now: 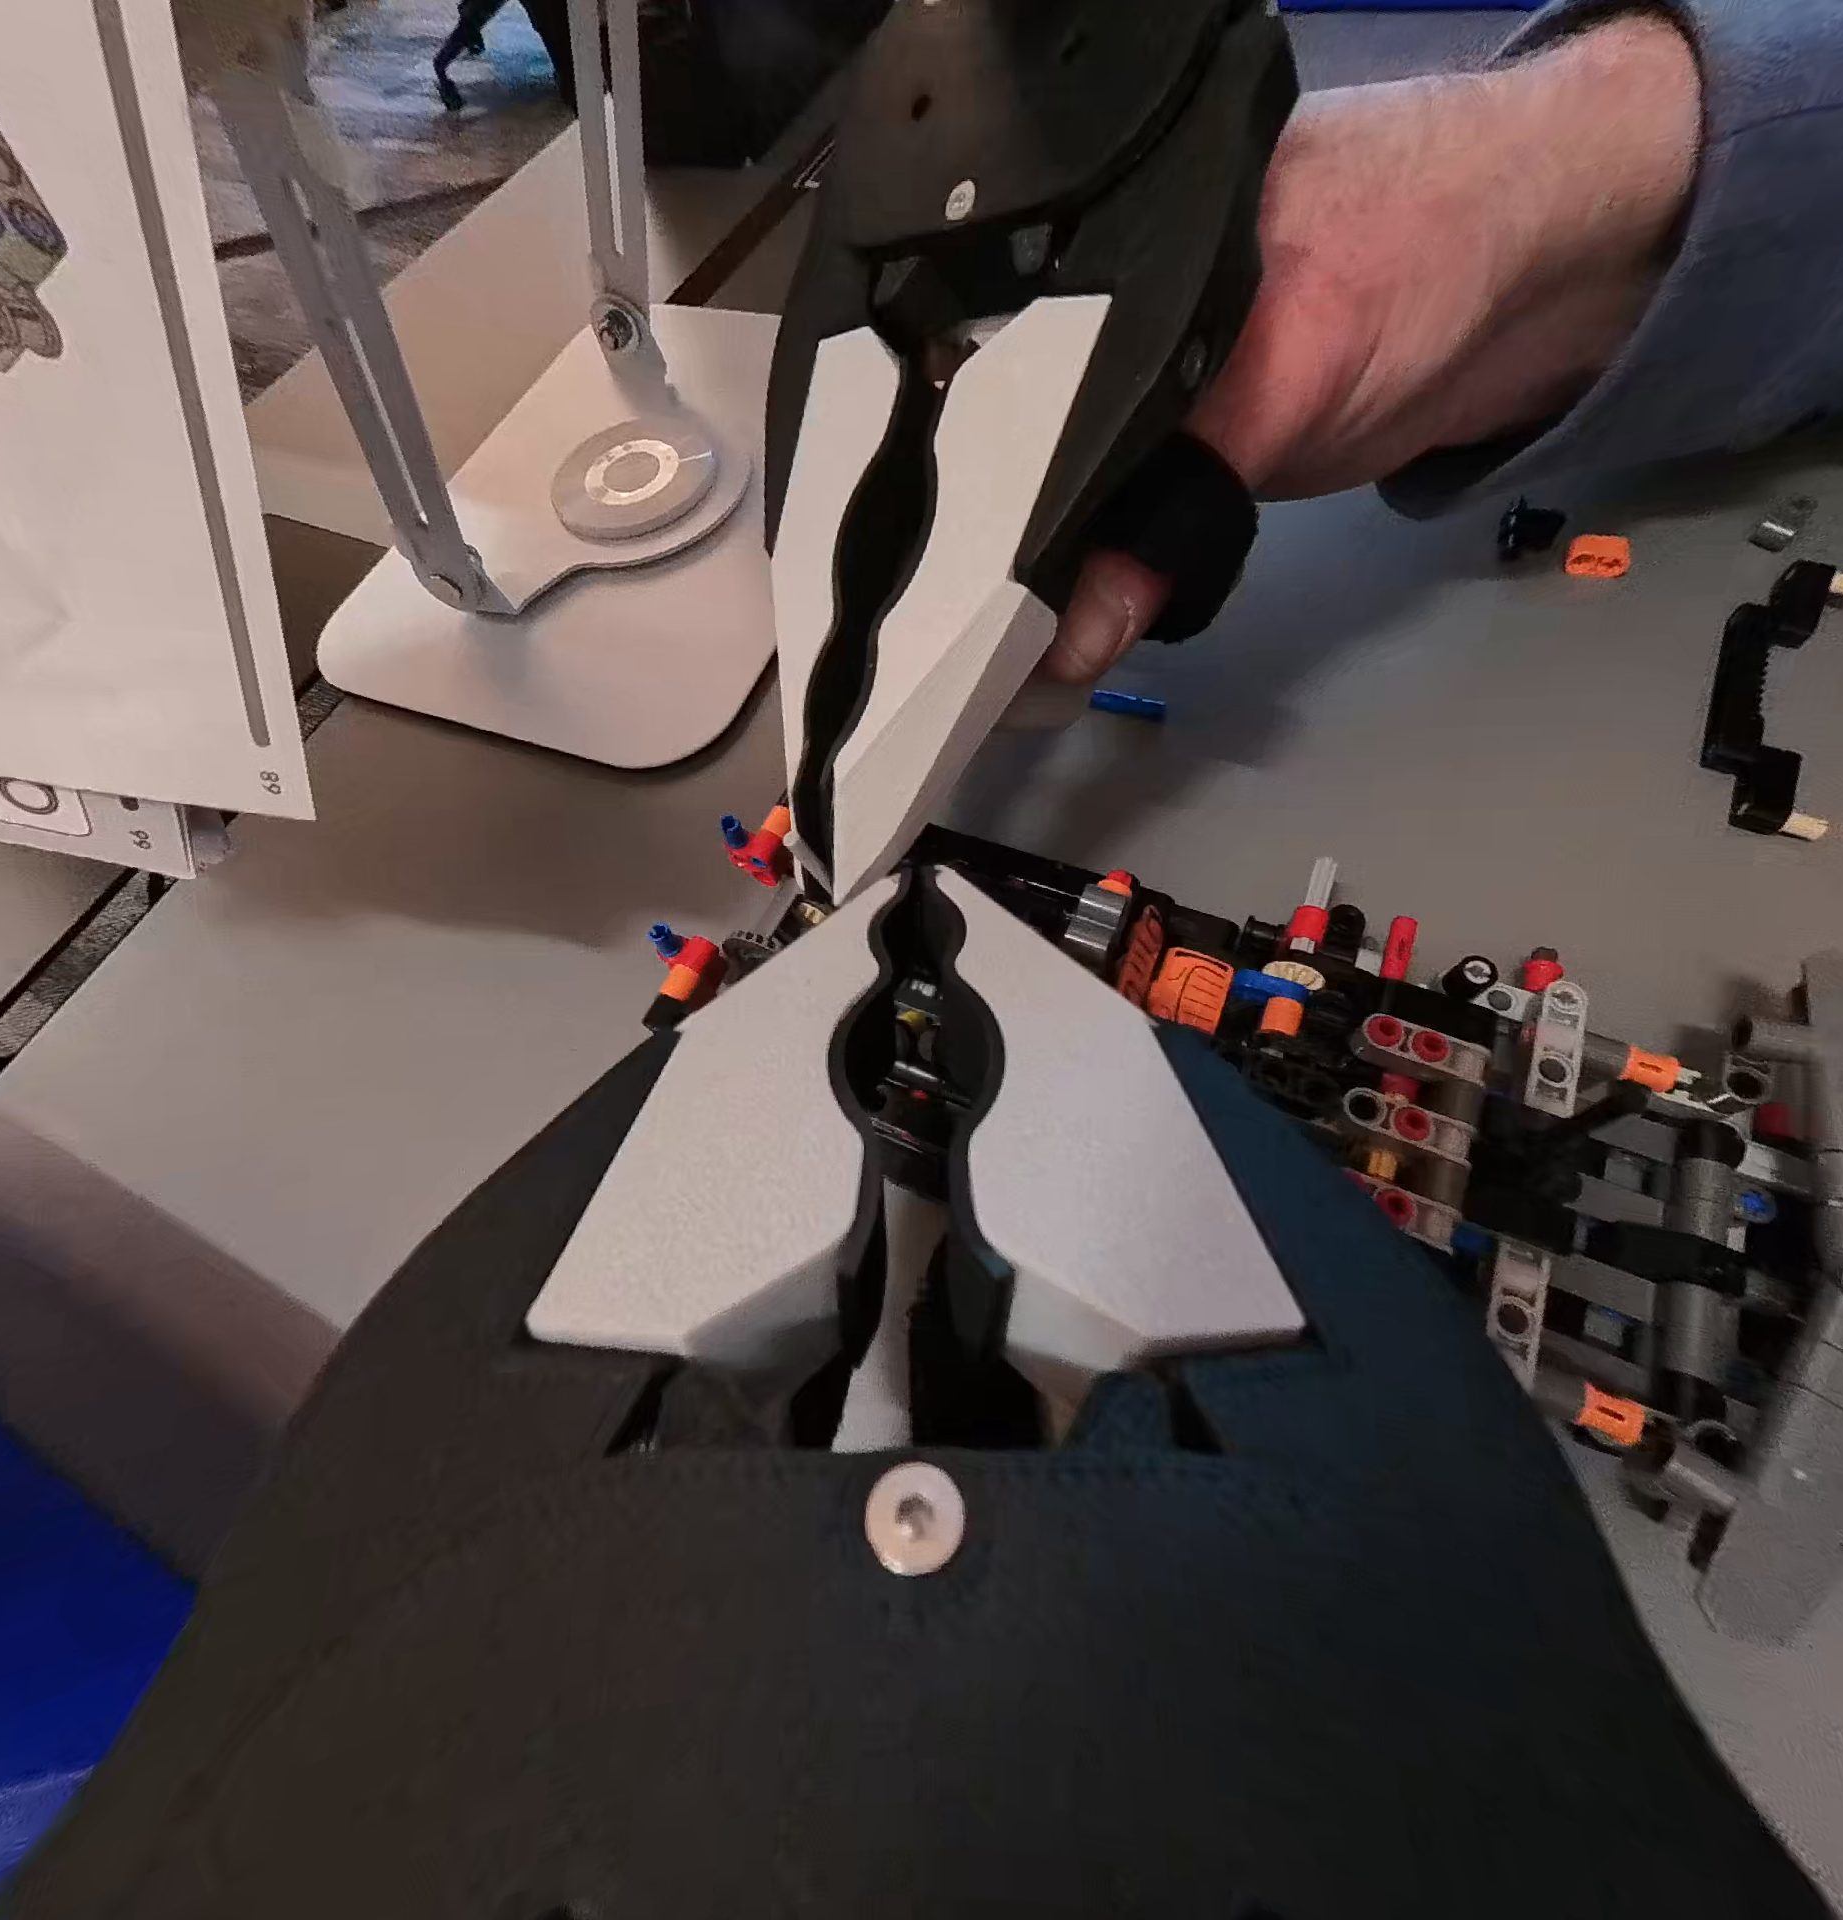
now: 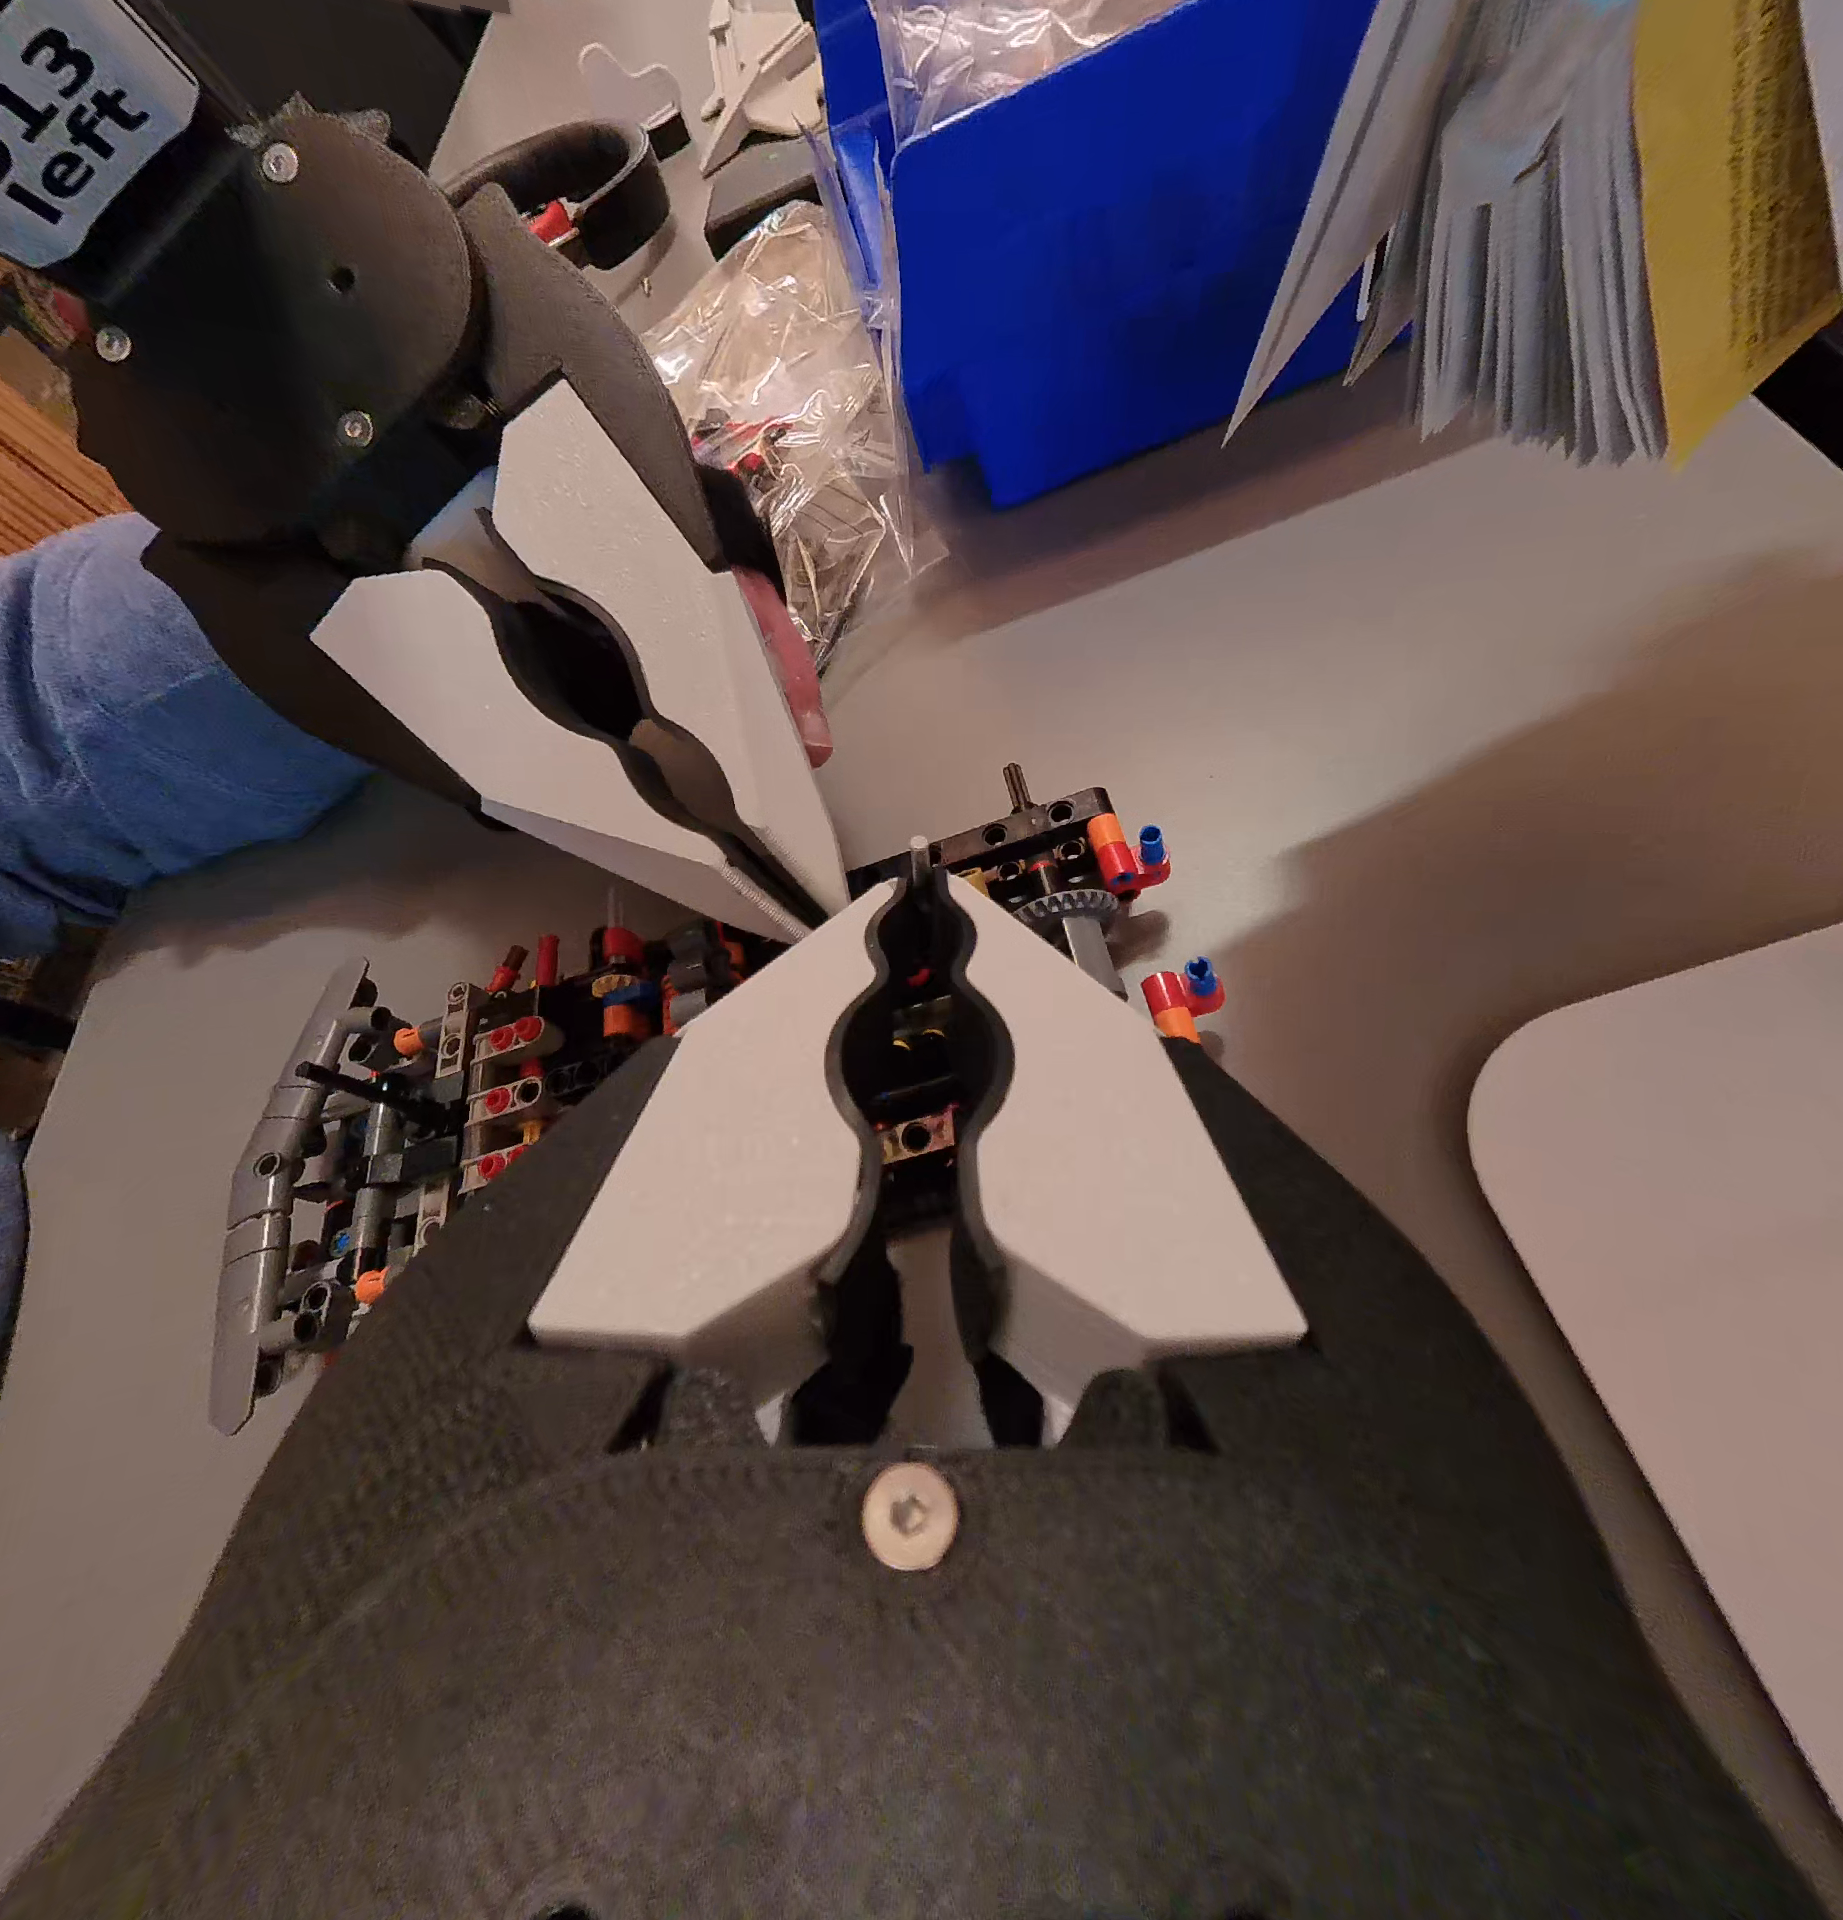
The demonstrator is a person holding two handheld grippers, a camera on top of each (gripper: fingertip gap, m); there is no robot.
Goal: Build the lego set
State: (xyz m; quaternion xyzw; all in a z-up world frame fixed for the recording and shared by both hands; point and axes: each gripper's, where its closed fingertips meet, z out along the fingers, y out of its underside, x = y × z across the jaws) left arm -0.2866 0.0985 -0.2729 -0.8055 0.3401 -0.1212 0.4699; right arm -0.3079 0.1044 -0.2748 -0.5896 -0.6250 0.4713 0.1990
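A long lego technic model [image 1: 1416, 1091] of black, grey, red and orange parts lies on the grey table; it also shows in the right wrist view [image 2: 501, 1060]. Both grippers meet over its gear end [image 2: 1042, 842]. My right gripper [image 2: 922, 883] is shut on a thin light grey axle [image 2: 917, 850] that sticks out past its tips, and it comes down from above in the left wrist view [image 1: 815, 878]. My left gripper [image 1: 917, 883] is shut with its tips against the model next to the right gripper [image 2: 829, 914]. What lies between its tips is hidden.
An open instruction booklet [image 1: 117, 416] stands on a white holder [image 1: 584, 623] at the left. A black beam [image 1: 1758, 707], an orange piece [image 1: 1595, 554] and a blue pin [image 1: 1127, 704] lie loose. A blue bin [image 2: 1104, 291] and clear bags [image 2: 792, 395] stand behind. Left and right tips are no more than a few centimetres apart. Left tips and right tips are each some 25 cm from the black beam [image 1: 1758, 707].
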